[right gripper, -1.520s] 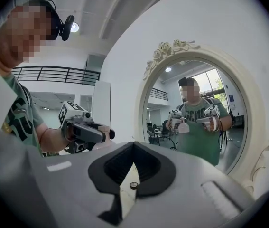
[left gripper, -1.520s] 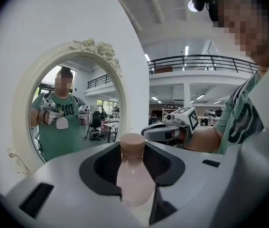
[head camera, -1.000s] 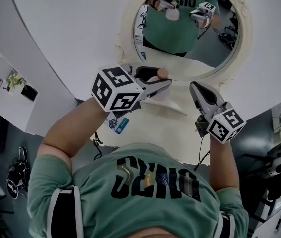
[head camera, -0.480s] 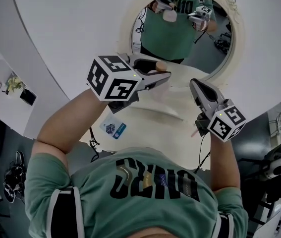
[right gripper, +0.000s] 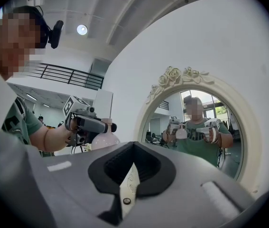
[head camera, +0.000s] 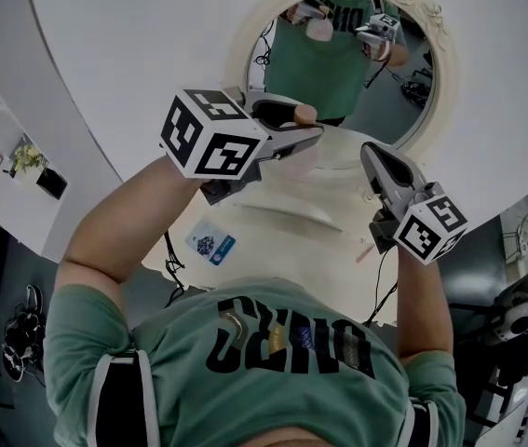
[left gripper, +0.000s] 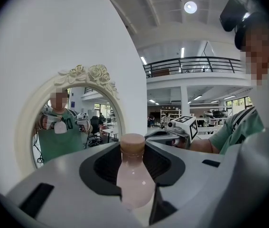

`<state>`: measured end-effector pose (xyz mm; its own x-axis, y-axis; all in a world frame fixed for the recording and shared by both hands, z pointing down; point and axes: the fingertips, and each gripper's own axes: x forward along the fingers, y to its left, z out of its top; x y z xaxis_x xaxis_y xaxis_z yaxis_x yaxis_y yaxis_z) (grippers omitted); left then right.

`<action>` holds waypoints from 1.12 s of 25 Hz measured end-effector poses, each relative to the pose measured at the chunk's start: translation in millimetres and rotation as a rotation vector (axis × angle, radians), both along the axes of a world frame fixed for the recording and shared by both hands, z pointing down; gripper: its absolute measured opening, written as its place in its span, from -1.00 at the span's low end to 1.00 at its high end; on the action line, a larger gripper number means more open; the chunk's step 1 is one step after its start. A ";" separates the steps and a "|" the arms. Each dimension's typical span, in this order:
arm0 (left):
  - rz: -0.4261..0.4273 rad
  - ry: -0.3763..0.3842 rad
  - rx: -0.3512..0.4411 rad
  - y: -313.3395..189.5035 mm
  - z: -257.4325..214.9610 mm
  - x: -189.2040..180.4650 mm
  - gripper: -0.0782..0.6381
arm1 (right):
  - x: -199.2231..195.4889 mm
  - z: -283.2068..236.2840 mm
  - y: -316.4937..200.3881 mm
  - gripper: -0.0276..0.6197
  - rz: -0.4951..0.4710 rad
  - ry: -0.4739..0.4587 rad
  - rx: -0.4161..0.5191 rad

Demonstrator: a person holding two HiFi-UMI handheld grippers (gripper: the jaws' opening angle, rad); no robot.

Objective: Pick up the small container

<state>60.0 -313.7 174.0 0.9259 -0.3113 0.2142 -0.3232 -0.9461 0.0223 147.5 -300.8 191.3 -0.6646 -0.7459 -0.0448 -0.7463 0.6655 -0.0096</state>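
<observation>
I'm keeping the left claw (head camera: 299, 141) clamped on the small pink bottle (left gripper: 134, 180). Its jaws are standing wide because the pads are pressing the bottle's belly from both sides, and the tan cap (left gripper: 132, 144) is poking upright above them. Over the last second this claw is drifting a little upward and toward the oval mirror (head camera: 338, 63), and the bottle is riding with it without slipping. I'm judging that the bottle is already hanging off the white worktop (head camera: 282, 236), so the pick-up is looking as good as done, and what I'm doing now is simply holding it steady. Further right, my right claw (head camera: 372, 155) is barely shifting. Its jaws are sitting drawn together with only a thin slit between them, gripping nothing and staying well apart from the bottle.
</observation>
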 end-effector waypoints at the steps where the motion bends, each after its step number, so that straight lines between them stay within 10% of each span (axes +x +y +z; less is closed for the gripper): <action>1: 0.000 -0.001 0.003 -0.4 -1.1 -0.1 -0.39 | 0.1 -1.9 -0.5 -0.89 0.000 0.000 0.003; 28: -0.007 -0.001 0.026 -2.5 -7.2 -2.6 -0.39 | -4.6 -13.8 -2.9 -0.89 -0.001 0.043 0.053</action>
<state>57.4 -316.2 166.7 0.9236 -0.3228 0.2070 -0.3294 -0.9442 -0.0026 142.9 -303.7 177.5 -0.6676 -0.7424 -0.0554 -0.7445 0.6652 0.0577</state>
